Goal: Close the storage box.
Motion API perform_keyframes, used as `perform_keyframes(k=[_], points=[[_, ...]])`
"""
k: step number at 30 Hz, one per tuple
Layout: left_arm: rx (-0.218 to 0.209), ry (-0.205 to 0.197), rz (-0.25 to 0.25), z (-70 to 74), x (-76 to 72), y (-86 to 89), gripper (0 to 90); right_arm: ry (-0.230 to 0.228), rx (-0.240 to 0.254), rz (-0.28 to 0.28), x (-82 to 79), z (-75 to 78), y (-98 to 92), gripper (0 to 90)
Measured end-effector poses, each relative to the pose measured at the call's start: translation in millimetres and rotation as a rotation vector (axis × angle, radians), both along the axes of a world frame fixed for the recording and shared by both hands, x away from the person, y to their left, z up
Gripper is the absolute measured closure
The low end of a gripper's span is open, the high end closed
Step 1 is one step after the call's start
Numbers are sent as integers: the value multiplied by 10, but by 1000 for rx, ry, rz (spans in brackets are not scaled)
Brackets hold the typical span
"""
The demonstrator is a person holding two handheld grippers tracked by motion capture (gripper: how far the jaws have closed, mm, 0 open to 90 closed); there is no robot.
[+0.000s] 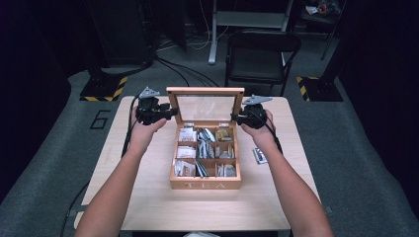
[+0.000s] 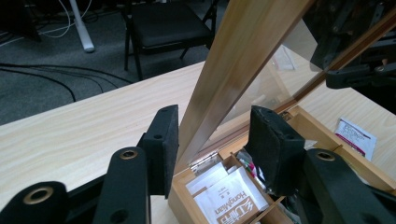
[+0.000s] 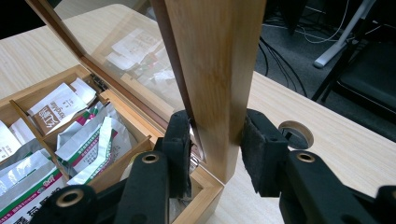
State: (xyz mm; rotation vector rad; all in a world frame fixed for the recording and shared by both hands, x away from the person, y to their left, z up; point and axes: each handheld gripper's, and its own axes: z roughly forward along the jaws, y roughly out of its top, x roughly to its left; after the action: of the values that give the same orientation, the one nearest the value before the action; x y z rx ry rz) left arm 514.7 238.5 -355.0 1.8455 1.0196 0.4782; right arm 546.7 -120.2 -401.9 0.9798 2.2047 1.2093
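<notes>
A wooden tea box stands mid-table with its glass lid raised upright. Its compartments hold tea sachets. My left gripper is at the lid's left edge. In the left gripper view its jaws straddle the lid frame; the left pad lies close to the wood and a gap shows before the right pad, so the left gripper is open. My right gripper is at the lid's right edge. Both pads of the right gripper press on the lid frame.
A loose sachet lies on the table to the right of the box, also seen as a sachet in the left gripper view. A cable hole is cut in the tabletop. A black chair stands beyond the table's far edge.
</notes>
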Motion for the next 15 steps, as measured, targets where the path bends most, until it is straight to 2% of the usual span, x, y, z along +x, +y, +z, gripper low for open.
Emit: perform_keyframes(k=[6, 9, 12, 15], points=[[21, -34, 22, 62, -10, -56, 553, 6, 4, -12, -29, -4, 5, 634], [26, -50, 9, 84, -23, -77, 581, 2, 0, -10, -42, -8, 4, 634], [73, -72, 14, 90, -47, -99, 622, -1, 0, -9, -44, -10, 2, 634], [76, -69, 11, 93, -56, -99, 626, -4, 0, -9, -46, -13, 1, 630]])
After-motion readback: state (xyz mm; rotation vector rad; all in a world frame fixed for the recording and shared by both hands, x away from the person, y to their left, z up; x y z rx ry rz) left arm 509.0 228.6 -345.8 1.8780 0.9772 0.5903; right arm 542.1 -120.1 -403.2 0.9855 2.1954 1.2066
